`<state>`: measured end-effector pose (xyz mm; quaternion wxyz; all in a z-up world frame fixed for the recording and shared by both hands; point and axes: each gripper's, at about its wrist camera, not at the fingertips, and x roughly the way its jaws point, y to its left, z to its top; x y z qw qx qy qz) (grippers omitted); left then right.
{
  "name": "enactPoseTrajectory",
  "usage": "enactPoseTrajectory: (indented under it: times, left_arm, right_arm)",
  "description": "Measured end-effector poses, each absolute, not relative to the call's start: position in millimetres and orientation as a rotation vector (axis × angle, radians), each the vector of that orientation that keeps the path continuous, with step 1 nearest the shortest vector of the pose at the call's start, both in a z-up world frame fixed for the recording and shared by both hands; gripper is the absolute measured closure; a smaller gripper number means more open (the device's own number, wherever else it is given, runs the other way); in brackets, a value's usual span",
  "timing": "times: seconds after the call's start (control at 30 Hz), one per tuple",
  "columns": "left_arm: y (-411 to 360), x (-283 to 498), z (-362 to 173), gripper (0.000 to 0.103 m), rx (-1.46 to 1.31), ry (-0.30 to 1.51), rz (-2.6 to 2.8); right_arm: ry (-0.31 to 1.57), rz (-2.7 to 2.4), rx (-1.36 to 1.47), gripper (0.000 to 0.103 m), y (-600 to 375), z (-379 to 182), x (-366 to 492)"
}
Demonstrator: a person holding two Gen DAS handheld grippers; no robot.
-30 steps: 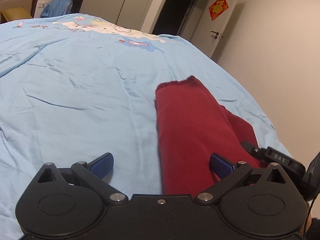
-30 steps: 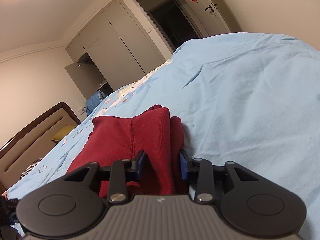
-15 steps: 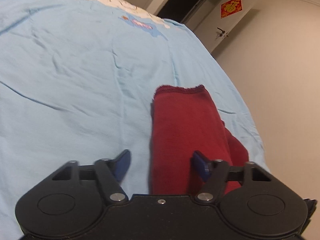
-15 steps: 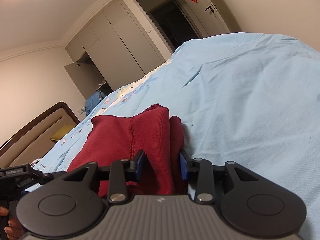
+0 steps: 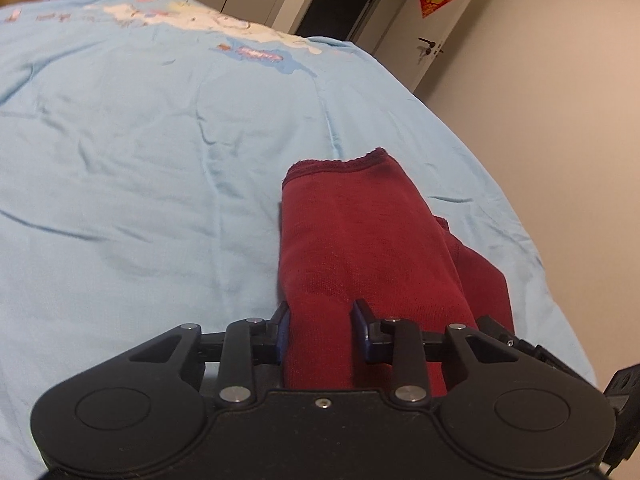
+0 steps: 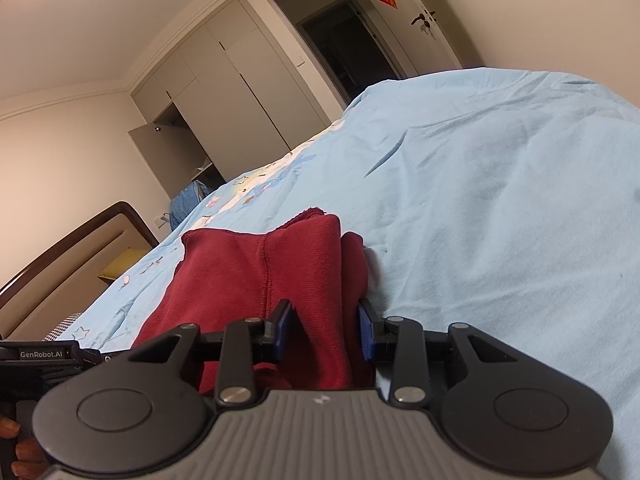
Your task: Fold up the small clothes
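Observation:
A dark red knitted garment (image 5: 360, 236) lies folded lengthwise on the light blue bedsheet (image 5: 140, 160), near the bed's right edge. My left gripper (image 5: 322, 326) is shut on its near left corner, red fabric bunched between the blue pads (image 5: 282, 332). In the right wrist view the same red garment (image 6: 256, 276) runs off to the left, and my right gripper (image 6: 326, 330) is shut on a thick fold of its near end. The other gripper's black body (image 6: 44, 356) shows at the left edge there, held by a hand (image 6: 16, 452).
The bed (image 6: 500, 200) takes up most of both views, with a cartoon print (image 5: 208, 20) toward the far end. A wooden headboard (image 6: 72, 256) stands at the left, a wardrobe (image 6: 224, 92) and a dark doorway (image 6: 344, 40) behind. The bed's edge drops off at the right (image 5: 560, 300).
My left gripper went from wide open beside the garment to shut on its near corner, having moved in to the right. The right gripper has kept its hold and barely moved.

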<state>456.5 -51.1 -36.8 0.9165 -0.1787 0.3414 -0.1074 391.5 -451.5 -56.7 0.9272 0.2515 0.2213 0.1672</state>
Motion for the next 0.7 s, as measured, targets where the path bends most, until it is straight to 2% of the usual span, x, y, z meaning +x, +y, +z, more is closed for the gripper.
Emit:
enactPoseTrajectory:
  times: [0.07, 0.23, 0.53, 0.7]
  left_arm:
    - [-55, 453, -33, 0.072, -0.323, 0.690, -0.219]
    - [-61, 449, -22, 0.077, -0.251, 0.665, -0.216]
    - [-55, 439, 16, 0.081, -0.134, 0.539, -0.233]
    - [-26, 431, 42, 0.081, -0.094, 0.457, -0.170]
  right_arm:
    - [0.447, 0.351, 0.507, 0.077, -451, -56, 391]
    - [0.437, 0.348, 0.463, 0.085, -446, -45, 389]
    - [0.371, 0.423, 0.383, 0.087, -415, 4, 386]
    - [0.351, 0.498, 0.363, 0.087, -378, 22, 405]
